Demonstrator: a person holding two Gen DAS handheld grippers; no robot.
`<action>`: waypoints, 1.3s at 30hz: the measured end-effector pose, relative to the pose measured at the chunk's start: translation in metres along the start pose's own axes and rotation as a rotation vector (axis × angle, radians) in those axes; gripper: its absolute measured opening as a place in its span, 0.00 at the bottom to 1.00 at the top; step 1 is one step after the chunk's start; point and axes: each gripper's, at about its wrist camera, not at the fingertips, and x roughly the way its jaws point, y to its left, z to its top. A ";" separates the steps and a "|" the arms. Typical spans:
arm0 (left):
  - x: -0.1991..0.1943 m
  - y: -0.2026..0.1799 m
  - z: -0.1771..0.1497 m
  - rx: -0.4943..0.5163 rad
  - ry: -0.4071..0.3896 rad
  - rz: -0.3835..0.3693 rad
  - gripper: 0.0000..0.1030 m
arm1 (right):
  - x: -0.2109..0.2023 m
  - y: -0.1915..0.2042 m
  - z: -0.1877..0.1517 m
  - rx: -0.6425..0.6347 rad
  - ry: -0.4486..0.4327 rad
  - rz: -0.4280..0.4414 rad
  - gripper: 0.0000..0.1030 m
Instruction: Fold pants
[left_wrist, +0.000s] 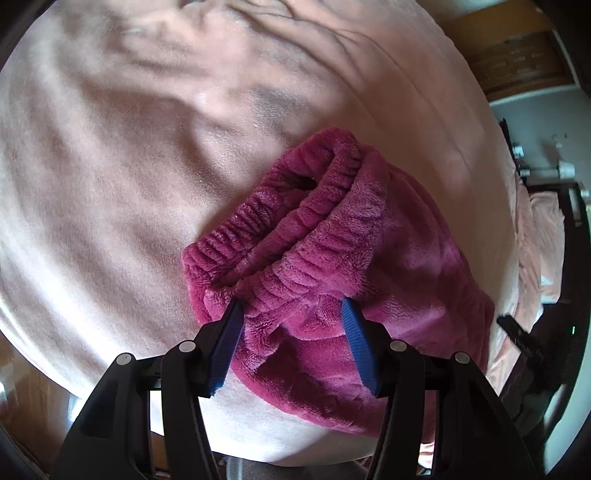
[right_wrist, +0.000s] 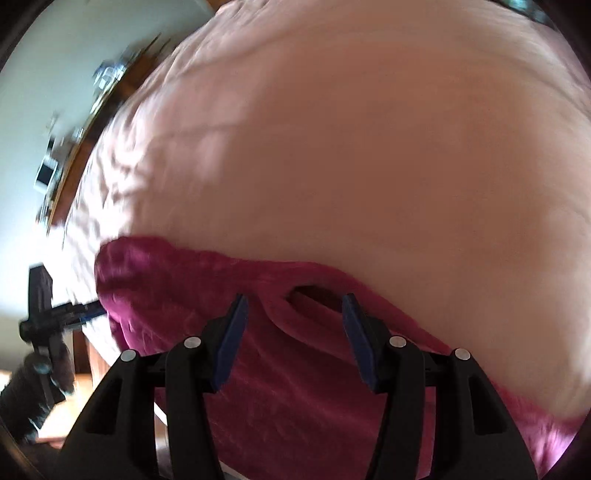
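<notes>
Left wrist view. The wooden floor (left_wrist: 29, 398) shows past the bed's near-left edge. The pink bedspread (left_wrist: 110, 166) is rumpled into low ridges and lies bare from the left edge across to the far edge, giving wide open room on that side.

The magenta fleece pants (left_wrist: 388, 240) lie bunched on the bed's near-right part, close to the right edge and running down to the near edge. The elastic waistband (left_wrist: 295, 221) faces the middle of the bed. Its mouth gapes slightly, and the inside is dark, so what it holds cannot be told.

The left gripper (left_wrist: 291, 306) points steeply down at the waistband end. Its jaws stand apart, released, with a fold of fleece lying between the blue pads (left_wrist: 229, 332). The tips are just at the cloth, but no clamping shows. Dark furniture stands just beyond the bed's right edge.

Right wrist view, heavily blurred. The left gripper sits at the pants' left end, by the bed's edge. The pants stretch along the near edge from left to right.

The right gripper (right_wrist: 293, 299) hangs above them, jaws apart, grasping nothing. Beyond the pants the bedspread is bare to the far edge.
</notes>
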 end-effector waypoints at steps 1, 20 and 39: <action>0.000 -0.003 0.000 0.018 -0.001 0.009 0.54 | 0.007 0.001 0.000 -0.013 0.021 -0.001 0.53; 0.009 -0.038 0.019 0.138 -0.043 0.165 0.14 | 0.038 0.014 0.026 -0.016 0.050 0.074 0.13; -0.014 -0.055 0.038 0.241 -0.057 0.122 0.11 | 0.016 0.000 0.016 0.058 0.008 -0.018 0.39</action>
